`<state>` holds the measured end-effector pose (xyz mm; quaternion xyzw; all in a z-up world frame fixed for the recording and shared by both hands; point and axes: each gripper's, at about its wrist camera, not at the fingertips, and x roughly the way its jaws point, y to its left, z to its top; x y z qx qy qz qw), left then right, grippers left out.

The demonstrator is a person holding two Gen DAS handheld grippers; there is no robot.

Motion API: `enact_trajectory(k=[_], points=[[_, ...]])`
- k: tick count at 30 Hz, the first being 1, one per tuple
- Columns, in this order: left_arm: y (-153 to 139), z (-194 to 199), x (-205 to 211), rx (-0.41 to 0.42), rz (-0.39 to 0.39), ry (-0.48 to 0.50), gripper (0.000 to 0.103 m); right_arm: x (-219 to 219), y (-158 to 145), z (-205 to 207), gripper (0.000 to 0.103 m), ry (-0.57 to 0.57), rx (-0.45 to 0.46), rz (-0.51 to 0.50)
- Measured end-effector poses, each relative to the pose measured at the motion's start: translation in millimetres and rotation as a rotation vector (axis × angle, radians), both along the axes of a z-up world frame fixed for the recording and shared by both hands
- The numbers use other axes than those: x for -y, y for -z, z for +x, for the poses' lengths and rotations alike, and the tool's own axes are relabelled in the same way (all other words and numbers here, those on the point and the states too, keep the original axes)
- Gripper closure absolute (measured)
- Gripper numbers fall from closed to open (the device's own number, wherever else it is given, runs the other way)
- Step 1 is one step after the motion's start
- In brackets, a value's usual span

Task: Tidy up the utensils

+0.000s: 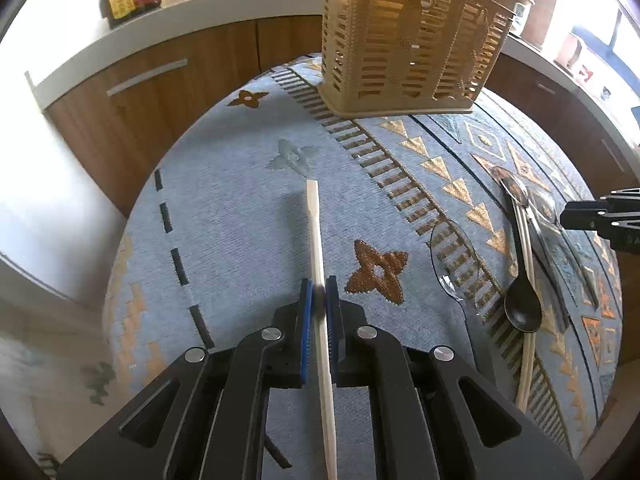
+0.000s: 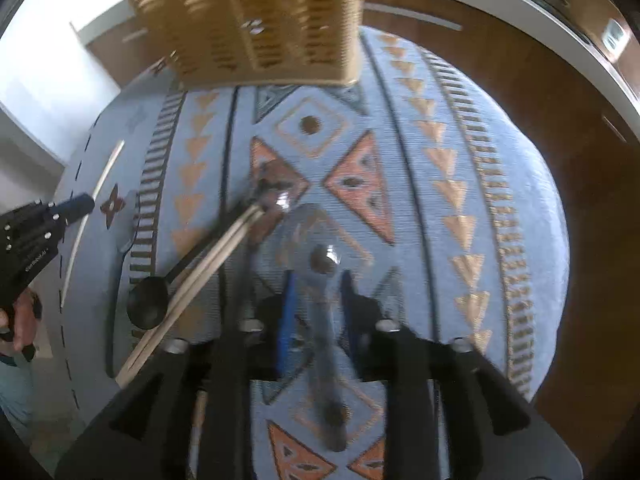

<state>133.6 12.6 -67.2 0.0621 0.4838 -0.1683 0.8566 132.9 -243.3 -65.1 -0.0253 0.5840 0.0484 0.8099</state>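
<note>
We see the left gripper [image 1: 319,300] clenched on a pale wooden chopstick [image 1: 316,240], frame centre. The right gripper [image 2: 318,304] stands parted around a clear plastic spoon [image 2: 320,280]. The tan slotted plastic basket [image 1: 404,40] sits at upper right.

We note each claw [image 1: 320,300] black, angular, slotted; blue pads [image 1: 306,320] inside, silver screws [image 1: 272,334] behind them.
</note>
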Motion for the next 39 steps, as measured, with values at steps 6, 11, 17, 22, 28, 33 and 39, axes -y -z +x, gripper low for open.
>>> enact_trajectory(k=[6,11,17,22,28,33,39], points=[[-0.3,15.6,-4.2,-0.078,-0.069,0.048,0.097,18.2,-1.5,12.8,0.057,0.009,-0.021,0.071],[0.3,29.9,-5.5,-0.142,-0.089,0.082,0.096,3.0,15.1,27.4,0.057,-0.047,-0.080,-0.009],[-1.2,41.2,5.9,-0.207,-0.053,0.159,0.089,-13.1,13.4,25.2,0.069,-0.089,-0.102,-0.080],[-1.6,41.4,23.3,-0.202,0.084,0.214,0.098,-25.7,11.8,26.1,0.074,-0.110,-0.099,-0.104],[-5.2,32.3,20.0,-0.146,0.006,0.181,0.099,-25.1,-3.9,14.5,0.075,-0.097,0.006,-0.040],[-31.3,24.4,2.8,-0.016,-0.149,0.091,0.099,-13.6,-45.3,-12.9,0.075,-0.085,0.166,0.055],[-93.3,4.7,-2.3,0.220,-0.319,0.060,0.099,7.3,-99.8,-45.2,0.075,-0.087,0.409,0.256]])
